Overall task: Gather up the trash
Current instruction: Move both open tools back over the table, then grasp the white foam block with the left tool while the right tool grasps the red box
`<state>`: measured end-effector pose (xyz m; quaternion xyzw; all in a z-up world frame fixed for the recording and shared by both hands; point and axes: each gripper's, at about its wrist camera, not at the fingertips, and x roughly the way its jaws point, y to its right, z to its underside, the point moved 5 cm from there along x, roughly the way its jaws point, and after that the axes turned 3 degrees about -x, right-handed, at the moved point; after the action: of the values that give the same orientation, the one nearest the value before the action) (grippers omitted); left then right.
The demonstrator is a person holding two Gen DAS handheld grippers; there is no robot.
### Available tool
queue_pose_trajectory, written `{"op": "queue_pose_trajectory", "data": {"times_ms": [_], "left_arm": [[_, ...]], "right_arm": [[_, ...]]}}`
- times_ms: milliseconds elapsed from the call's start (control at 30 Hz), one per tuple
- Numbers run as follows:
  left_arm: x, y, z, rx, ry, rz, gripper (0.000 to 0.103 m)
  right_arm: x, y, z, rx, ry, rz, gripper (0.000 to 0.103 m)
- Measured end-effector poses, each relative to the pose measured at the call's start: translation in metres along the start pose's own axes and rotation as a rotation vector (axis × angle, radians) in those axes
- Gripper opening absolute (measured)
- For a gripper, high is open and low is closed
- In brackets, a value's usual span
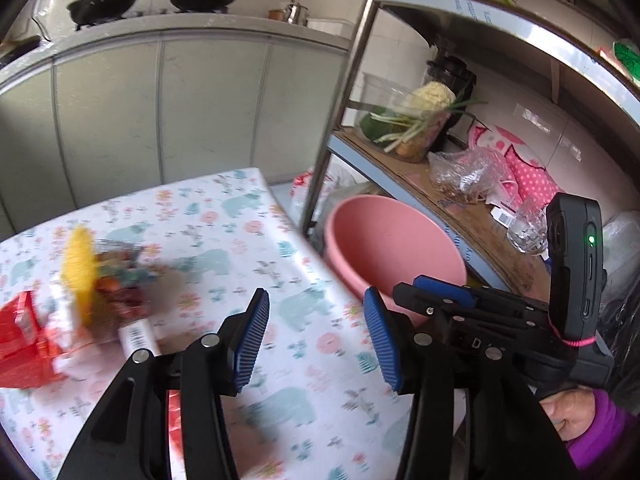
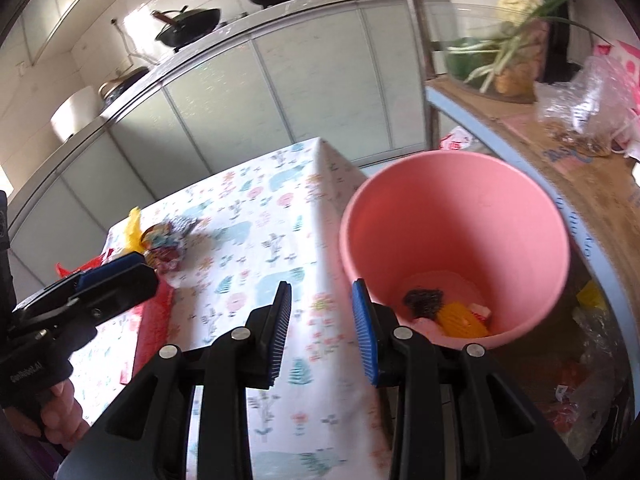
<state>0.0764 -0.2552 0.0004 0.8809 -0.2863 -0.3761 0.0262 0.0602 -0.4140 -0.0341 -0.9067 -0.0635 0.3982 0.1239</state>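
Loose trash lies on the flowered tablecloth point(image 1: 288, 264): a yellow wrapper point(image 1: 80, 268), crumpled colourful wrappers point(image 1: 120, 280) and a red packet point(image 1: 24, 340), all blurred. My left gripper point(image 1: 316, 320) hovers open over the cloth to their right, with nothing between its blue pads. A pink bin point(image 2: 456, 240) stands beside the table's right edge; inside it lie a yellow piece point(image 2: 460, 320) and a dark scrap point(image 2: 422, 300). My right gripper point(image 2: 322, 308) hangs open and empty over the table edge next to the bin. The wrappers point(image 2: 168, 240) also show in the right wrist view.
A metal rack point(image 1: 340, 92) rises right of the bin, its shelf holding a clear tub of vegetables point(image 1: 404, 120), plastic bags point(image 1: 468, 172) and pink dotted cloth. Grey cabinets point(image 1: 160, 112) with woks on top run behind the table. A hand in a purple sleeve point(image 1: 600, 428) holds the right gripper.
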Motion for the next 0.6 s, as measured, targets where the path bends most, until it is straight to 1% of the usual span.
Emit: {"op": "queue_pose_trajectory", "data": {"times_ms": [167,300,467,600], "left_arm": [[-0.038,-0.043,0.009,-0.006,0.055,-0.092,0.051],[-0.068,-0.087,0.022,-0.023,0.091,-0.21,0.053],[-0.09,-0.139,0.04,-0.129,0.091,-0.281,0.055],[-0.095,-0.167,0.049,-0.21,0.088,-0.295,0.055]], "right_arm": [[0.01,-0.028,0.003,-0.036,-0.03,-0.047,0.032],[0.023,-0.049,0.006,-0.053,-0.065,-0.085,0.032],[0.037,-0.079,0.007,-0.095,-0.094,-0.133,0.032],[0.044,-0.102,0.008,-0.13,-0.113,-0.163,0.032]]}}
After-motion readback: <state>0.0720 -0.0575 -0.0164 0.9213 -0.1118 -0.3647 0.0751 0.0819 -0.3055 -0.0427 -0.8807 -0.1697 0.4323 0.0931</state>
